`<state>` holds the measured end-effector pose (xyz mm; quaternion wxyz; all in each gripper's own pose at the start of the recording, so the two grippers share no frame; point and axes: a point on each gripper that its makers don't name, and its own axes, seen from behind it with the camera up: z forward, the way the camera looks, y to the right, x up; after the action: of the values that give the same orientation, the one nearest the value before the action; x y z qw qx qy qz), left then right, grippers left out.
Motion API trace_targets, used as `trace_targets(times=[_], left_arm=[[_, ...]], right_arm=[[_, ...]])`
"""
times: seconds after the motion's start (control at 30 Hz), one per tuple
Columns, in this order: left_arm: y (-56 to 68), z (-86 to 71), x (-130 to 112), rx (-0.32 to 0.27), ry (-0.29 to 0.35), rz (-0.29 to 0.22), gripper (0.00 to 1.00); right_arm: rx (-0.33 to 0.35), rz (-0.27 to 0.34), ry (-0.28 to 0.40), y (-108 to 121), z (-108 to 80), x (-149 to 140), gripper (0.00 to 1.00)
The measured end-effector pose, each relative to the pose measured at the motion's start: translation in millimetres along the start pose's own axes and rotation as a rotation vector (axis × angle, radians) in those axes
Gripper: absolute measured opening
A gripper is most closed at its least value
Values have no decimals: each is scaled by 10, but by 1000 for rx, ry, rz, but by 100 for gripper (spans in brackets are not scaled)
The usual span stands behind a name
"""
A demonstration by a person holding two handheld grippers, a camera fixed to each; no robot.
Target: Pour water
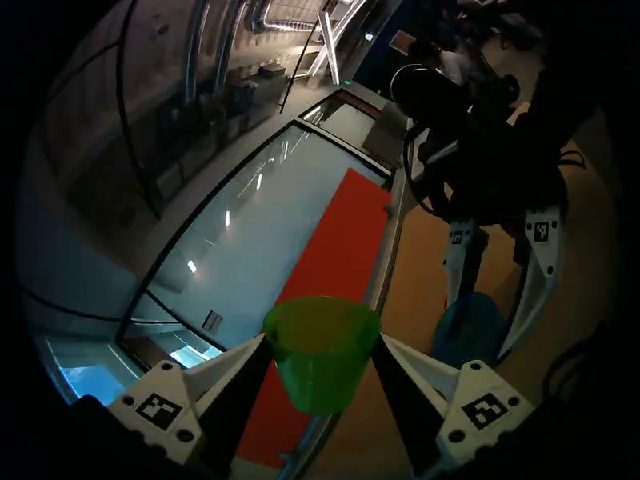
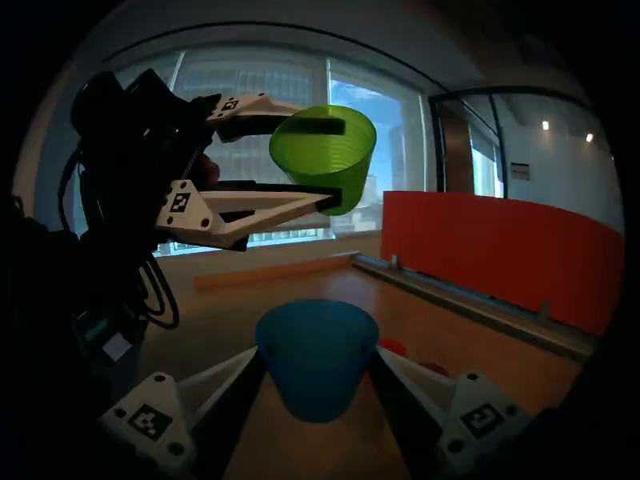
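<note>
The left tool (image 1: 322, 342) pinches a translucent green cup (image 2: 322, 156), tilted and higher than the blue cup (image 2: 317, 364) clamped in the right tool (image 2: 318, 352). A red partition (image 2: 504, 248) edges the wooden counter (image 2: 240, 312).

We see a wooden table (image 2: 216, 336) running beneath a row of tall windows (image 2: 240, 88), with daylight and city buildings beyond the glass. Along one edge of the table a metal rail (image 2: 472, 300) carries an upright orange-red divider panel (image 2: 504, 248). Beside the windows, a dark-framed glass wall (image 2: 552, 160) shows small ceiling lights. In the left gripper view we find the panel (image 1: 336, 256) next to a pale, dark-framed glass pane (image 1: 256, 240), with strip lights (image 1: 288, 22) overhead. The room itself is dim.
</note>
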<state>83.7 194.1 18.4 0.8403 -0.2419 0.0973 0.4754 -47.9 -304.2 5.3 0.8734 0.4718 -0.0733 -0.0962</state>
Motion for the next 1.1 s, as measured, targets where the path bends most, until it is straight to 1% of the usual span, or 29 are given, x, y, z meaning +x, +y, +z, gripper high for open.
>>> trace_targets(times=[0.2, 0.4, 0.6, 0.9, 1.1], left_arm=[[-12, 4, 36, -3, 12, 8, 85], [-20, 35, 36, 0, 11, 39, 85], [-2, 49, 50, 0, 12, 66, 85], [29, 35, 89, 6, 16, 114, 85], [13, 23, 101, 13, 17, 137, 85]], right_arm=[[-2, -2, 0, 14, 0, 11, 88], [-3, -2, 1, 22, 1, 26, 88], [-5, -4, 0, 24, 0, 13, 88], [-8, -3, 0, 36, 13, 5, 88], [-8, -4, -1, 27, 23, 15, 88]])
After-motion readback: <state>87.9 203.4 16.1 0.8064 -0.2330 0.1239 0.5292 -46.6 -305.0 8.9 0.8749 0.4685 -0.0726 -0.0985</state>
